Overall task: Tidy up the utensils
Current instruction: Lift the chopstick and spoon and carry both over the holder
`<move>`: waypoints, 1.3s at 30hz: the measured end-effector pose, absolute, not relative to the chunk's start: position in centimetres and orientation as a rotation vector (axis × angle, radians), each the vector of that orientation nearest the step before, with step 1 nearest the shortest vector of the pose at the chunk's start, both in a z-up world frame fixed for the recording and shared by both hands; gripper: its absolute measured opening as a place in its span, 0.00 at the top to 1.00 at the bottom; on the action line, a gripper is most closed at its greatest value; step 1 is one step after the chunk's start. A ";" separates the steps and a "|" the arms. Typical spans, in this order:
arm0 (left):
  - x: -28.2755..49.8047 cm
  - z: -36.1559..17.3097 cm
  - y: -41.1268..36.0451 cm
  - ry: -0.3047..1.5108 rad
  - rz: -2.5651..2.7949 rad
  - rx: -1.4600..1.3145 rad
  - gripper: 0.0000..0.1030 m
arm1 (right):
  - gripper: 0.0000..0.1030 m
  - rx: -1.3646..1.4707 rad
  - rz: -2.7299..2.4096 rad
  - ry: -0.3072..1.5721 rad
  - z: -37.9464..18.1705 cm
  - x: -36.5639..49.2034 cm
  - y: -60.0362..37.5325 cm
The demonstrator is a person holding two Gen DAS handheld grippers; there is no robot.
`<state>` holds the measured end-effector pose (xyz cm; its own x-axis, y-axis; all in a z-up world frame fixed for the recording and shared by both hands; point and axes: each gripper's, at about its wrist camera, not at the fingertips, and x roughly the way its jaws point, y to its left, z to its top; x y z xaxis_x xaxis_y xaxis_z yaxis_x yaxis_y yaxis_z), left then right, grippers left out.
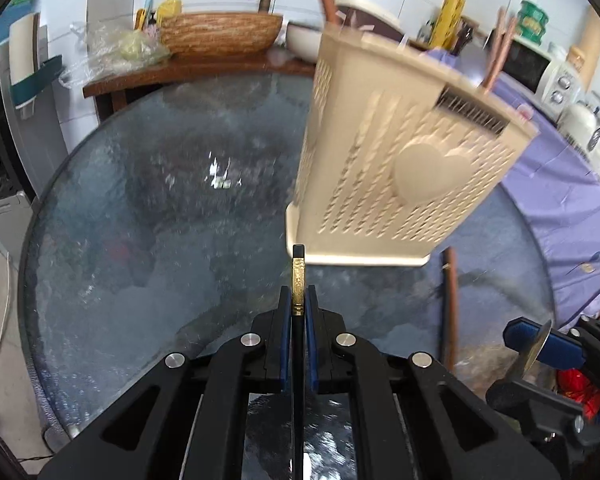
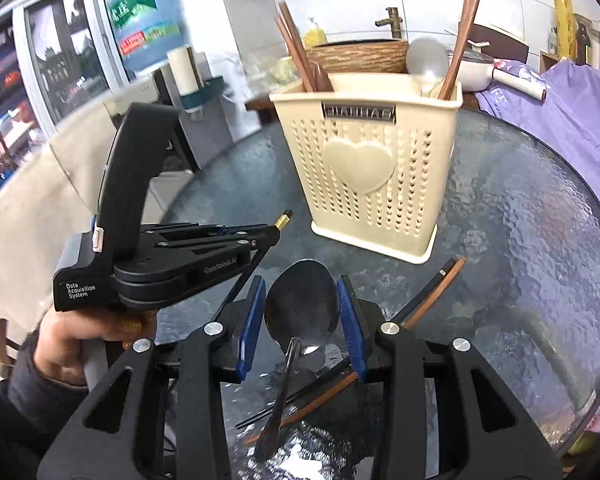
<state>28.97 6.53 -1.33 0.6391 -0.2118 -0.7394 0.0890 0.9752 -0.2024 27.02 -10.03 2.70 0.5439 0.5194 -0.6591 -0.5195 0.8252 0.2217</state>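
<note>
The left gripper (image 1: pixel 299 312) is clamped on a black chopstick (image 1: pixel 299 280) with a gold band. The stick's long axis runs straight out along the fingers, tip forward. The cream utensil holder (image 1: pixel 400 168) stands just ahead and to the right of that tip, on the glass table (image 1: pixel 140 220). To drop the stick in, its tip must go up and over the holder's rim.

The right gripper (image 2: pixel 302 320) is closed on the bowl of a steel spoon (image 2: pixel 300 300); both blue pads appear to press the bowl's edges, though the far-side contact is hard to confirm. The handle trails back toward the camera. The holder lies directly ahead here, so this hand is the squarer to it.

Only the right wrist view shows the holder's contents: brown chopsticks (image 2: pixel 296 56) at the left and a spoon with more sticks at the right. It also shows two loose chopsticks (image 2: pixel 432 292) on the glass. The left wrist view shows the chopstick grip end-on.
</note>
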 end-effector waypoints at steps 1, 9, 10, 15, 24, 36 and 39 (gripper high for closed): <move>28.7 -0.9 6.6 0.849 -0.180 -0.156 0.94 | 0.64 0.001 0.622 0.774 3.1 26.8 -10.4; 25.7 3.8 6.9 0.710 -0.227 -0.180 0.94 | 0.64 0.027 0.652 0.755 5.0 25.4 -12.0; 25.4 4.2 6.9 0.697 -0.229 -0.180 0.94 | 0.64 0.025 0.650 0.752 5.1 25.1 -12.0; 24.6 5.6 6.5 0.652 -0.236 -0.169 0.94 | 0.64 0.006 0.649 0.743 5.5 24.8 -11.7; 24.0 6.8 6.5 0.625 -0.256 -0.173 0.94 | 0.64 -0.015 0.659 0.734 6.3 24.8 -11.4; 22.9 10.3 6.5 0.530 -0.271 -0.142 0.94 | 0.64 -0.004 0.663 0.679 9.4 25.8 -12.2; 22.8 11.3 6.2 0.510 -0.279 -0.130 0.94 | 0.64 -0.001 0.657 0.660 10.4 26.3 -12.4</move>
